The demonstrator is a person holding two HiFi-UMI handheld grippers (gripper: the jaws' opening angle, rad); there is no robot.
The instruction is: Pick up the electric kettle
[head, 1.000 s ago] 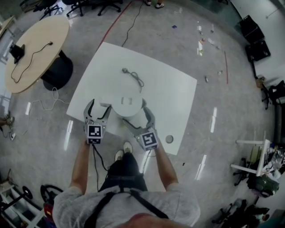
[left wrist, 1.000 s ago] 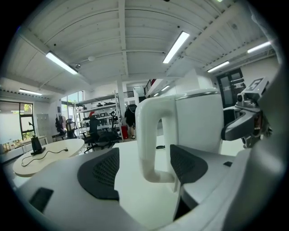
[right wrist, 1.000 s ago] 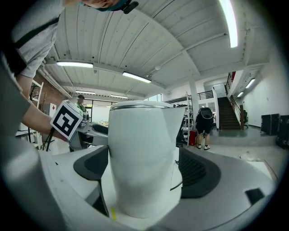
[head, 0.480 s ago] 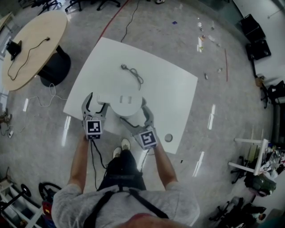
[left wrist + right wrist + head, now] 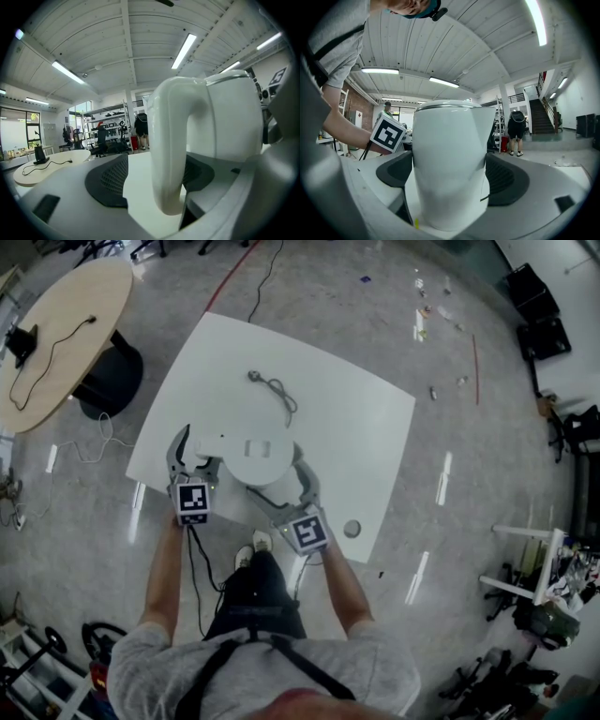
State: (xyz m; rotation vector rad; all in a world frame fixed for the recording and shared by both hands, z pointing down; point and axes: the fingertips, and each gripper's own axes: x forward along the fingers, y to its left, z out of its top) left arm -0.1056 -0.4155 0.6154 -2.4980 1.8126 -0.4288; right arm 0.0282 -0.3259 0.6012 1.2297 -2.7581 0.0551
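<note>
A white electric kettle (image 5: pixel 255 456) stood near the front of the bench (image 5: pixel 347 427). The left gripper (image 5: pixel 197 451) had slid forward to straddle its handle (image 5: pixel 171 150), jaws apart (a gap showed on one side). The right gripper (image 5: pixel 277 479) seemed clamped on the body, so lifting looked close.

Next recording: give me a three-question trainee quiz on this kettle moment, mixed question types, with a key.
1. True or false: the handle of the electric kettle stands between the jaws of the left gripper.
2. What lies on the white table beyond the electric kettle? A) a cord B) a mug C) a laptop
3. Fill in: the right gripper has its pads against the sides of the electric kettle's ____.
Key: 1 true; 2 A; 3 body.
</note>
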